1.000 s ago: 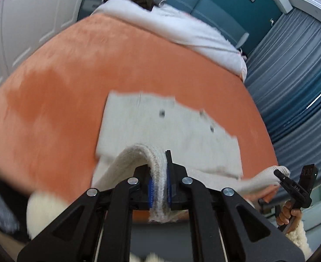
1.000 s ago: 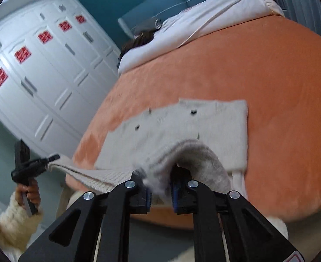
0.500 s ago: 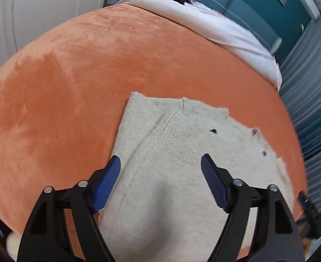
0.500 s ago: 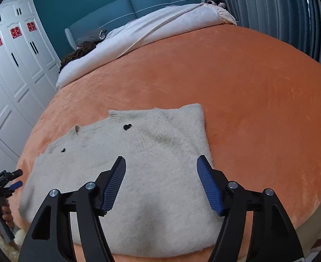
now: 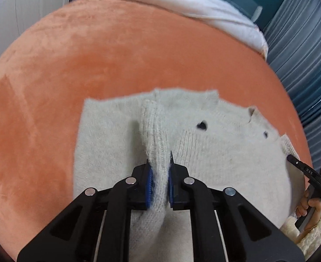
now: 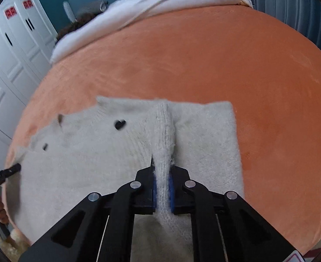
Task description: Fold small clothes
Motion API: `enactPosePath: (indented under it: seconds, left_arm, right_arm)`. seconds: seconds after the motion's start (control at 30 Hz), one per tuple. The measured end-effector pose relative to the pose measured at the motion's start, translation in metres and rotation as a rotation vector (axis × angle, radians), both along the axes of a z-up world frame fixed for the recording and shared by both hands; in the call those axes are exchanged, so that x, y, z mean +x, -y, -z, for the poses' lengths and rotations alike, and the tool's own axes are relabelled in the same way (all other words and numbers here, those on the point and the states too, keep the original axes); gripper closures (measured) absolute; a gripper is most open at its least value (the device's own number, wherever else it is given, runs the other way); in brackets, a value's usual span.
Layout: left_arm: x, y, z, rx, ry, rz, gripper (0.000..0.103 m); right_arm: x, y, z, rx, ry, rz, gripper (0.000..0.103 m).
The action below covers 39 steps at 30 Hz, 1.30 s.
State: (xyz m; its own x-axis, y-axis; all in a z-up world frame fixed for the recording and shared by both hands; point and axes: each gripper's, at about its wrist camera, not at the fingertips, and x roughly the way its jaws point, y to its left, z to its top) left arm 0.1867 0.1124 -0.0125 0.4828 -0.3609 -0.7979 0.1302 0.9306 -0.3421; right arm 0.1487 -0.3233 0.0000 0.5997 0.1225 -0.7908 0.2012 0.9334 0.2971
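A cream knit sweater [image 5: 225,152] [image 6: 84,163] with dark buttons [image 5: 202,126] lies folded on the orange bed cover [image 5: 116,61]. My left gripper [image 5: 160,161] is closing on a raised ridge of knit near the sweater's left side, and its blue pads press the fabric. My right gripper [image 6: 162,163] is closing in the same way on a ridge near the right side. Each gripper also shows at the far edge of the other's view: the right gripper [image 5: 306,172] by the sweater's right end, the left gripper [image 6: 5,173] by its left end. A hand holds each.
A white duvet [image 5: 182,2] lies bunched at the head of the bed, with dark hair [image 6: 73,25] showing at its edge. Blue-grey curtains [image 5: 302,54] hang on the right, white wardrobe doors [image 6: 7,54] stand on the left. The near bed edge lies just under both grippers.
A second ago both grippers held the sweater's edge lifted. They let go, opened wide above the flattened sweater, came down, and now pinch up ridges of knit.
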Motion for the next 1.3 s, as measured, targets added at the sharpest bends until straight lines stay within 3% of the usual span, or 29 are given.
enactPosePath:
  seconds: [0.1, 0.2, 0.3, 0.43, 0.5, 0.57, 0.67, 0.73, 0.83, 0.93, 1.03, 1.13, 1.3]
  left_arm:
    - [0.007, -0.01, -0.04, -0.044, 0.074, -0.026, 0.094]
    - [0.026, -0.013, -0.064, -0.038, 0.126, -0.061, 0.094]
    - [0.056, -0.006, -0.039, -0.014, 0.059, -0.08, 0.093]
    - [0.074, 0.004, 0.042, 0.065, -0.135, -0.107, 0.093]
    - [0.064, 0.003, 0.045, 0.052, -0.076, -0.129, 0.092]
    - [0.059, 0.003, 0.035, 0.051, -0.064, -0.132, 0.086]
    - [0.039, 0.01, 0.0, 0.163, 0.021, -0.137, 0.082]
    - [0.014, 0.02, -0.025, 0.177, 0.089, -0.138, 0.075]
    - [-0.029, 0.053, -0.043, 0.073, 0.125, -0.078, 0.061]
    - [-0.063, 0.1, -0.028, 0.038, 0.08, 0.021, 0.061]
    - [-0.079, 0.121, 0.002, 0.128, 0.02, 0.058, 0.061]
    - [-0.085, 0.094, 0.021, 0.13, -0.004, 0.025, 0.062]
    - [-0.099, 0.03, 0.028, 0.163, -0.009, -0.05, 0.072]
  right_arm:
    - [-0.011, 0.018, -0.048, 0.073, 0.149, 0.047, 0.095]
    - [-0.007, 0.042, -0.077, 0.133, 0.244, 0.107, 0.095]
    - [0.015, 0.055, -0.051, 0.11, 0.168, 0.145, 0.096]
    - [0.042, 0.05, 0.047, 0.058, -0.115, 0.15, 0.096]
    - [0.033, 0.05, 0.046, 0.07, -0.062, 0.17, 0.095]
    - [0.028, 0.053, 0.033, 0.114, -0.052, 0.189, 0.087]
    - [0.005, 0.039, -0.009, -0.039, 0.034, 0.209, 0.084]
    - [-0.009, 0.016, -0.033, -0.077, 0.098, 0.16, 0.084]
    - [-0.024, -0.058, -0.039, -0.017, 0.124, -0.038, 0.084]
    - [-0.035, -0.138, -0.02, 0.045, 0.082, -0.241, 0.084]
    - [-0.051, -0.185, 0.001, -0.008, 0.039, -0.361, 0.09]
    - [-0.061, -0.154, 0.008, -0.032, 0.023, -0.309, 0.094]
    - [-0.089, -0.024, 0.023, -0.017, -0.048, 0.002, 0.102]
